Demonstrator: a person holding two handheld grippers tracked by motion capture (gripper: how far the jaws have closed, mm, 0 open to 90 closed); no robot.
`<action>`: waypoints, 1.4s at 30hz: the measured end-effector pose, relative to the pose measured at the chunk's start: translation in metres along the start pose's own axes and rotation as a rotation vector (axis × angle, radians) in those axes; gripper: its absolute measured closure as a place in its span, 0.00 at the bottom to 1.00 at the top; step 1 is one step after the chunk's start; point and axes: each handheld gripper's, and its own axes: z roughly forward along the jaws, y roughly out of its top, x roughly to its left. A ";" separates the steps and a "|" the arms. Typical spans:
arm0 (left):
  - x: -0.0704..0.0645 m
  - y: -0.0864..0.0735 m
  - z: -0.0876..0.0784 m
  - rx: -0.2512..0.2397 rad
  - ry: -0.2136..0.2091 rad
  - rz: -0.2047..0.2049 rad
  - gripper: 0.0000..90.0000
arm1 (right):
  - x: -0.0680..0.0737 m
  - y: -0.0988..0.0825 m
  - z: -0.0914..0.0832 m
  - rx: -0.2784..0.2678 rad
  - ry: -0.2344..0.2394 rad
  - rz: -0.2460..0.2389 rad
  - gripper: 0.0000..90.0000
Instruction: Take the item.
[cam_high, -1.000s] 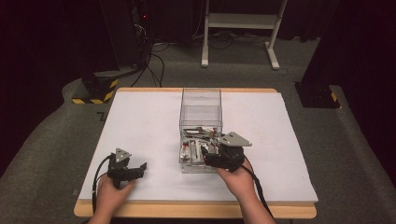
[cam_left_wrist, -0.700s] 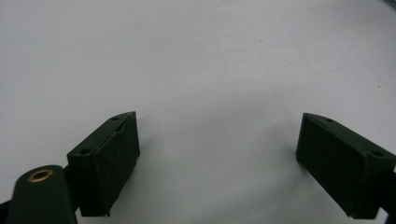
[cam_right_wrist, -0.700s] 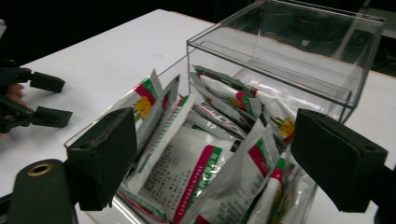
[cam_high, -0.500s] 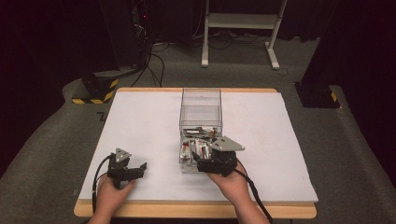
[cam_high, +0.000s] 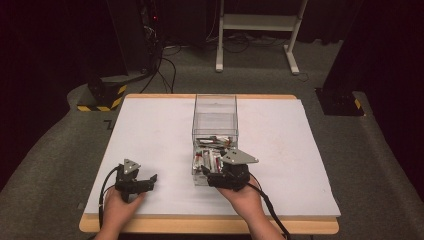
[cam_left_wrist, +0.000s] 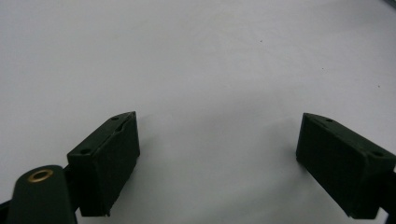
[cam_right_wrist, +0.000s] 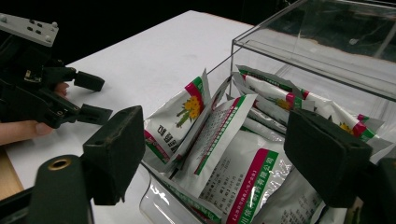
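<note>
fingers of the right gripper (cam_right_wrist: 219, 154) spread, just been closing, nothing pinched yet; packets (cam_right_wrist: 233, 154) between them in the clear box (cam_high: 215, 107). left gripper (cam_high: 136, 181) spread, idle on table (cam_high: 150, 130). step: reaching in; nxt: nip one packet's edge.

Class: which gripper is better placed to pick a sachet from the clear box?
Right. The right gripper hangs open at the clear box, facing the sachets; the left gripper sits apart over bare table.
</note>
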 end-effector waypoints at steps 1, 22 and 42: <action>0.000 0.000 0.000 0.000 0.000 0.000 0.15 | -0.001 -0.001 0.000 0.002 0.005 0.007 0.27; 0.000 0.000 0.000 -0.001 -0.001 -0.002 0.15 | -0.005 -0.007 0.000 0.009 0.011 0.028 0.61; 0.000 0.000 0.000 -0.004 0.001 -0.002 0.15 | -0.003 -0.009 0.008 0.079 -0.004 0.083 0.74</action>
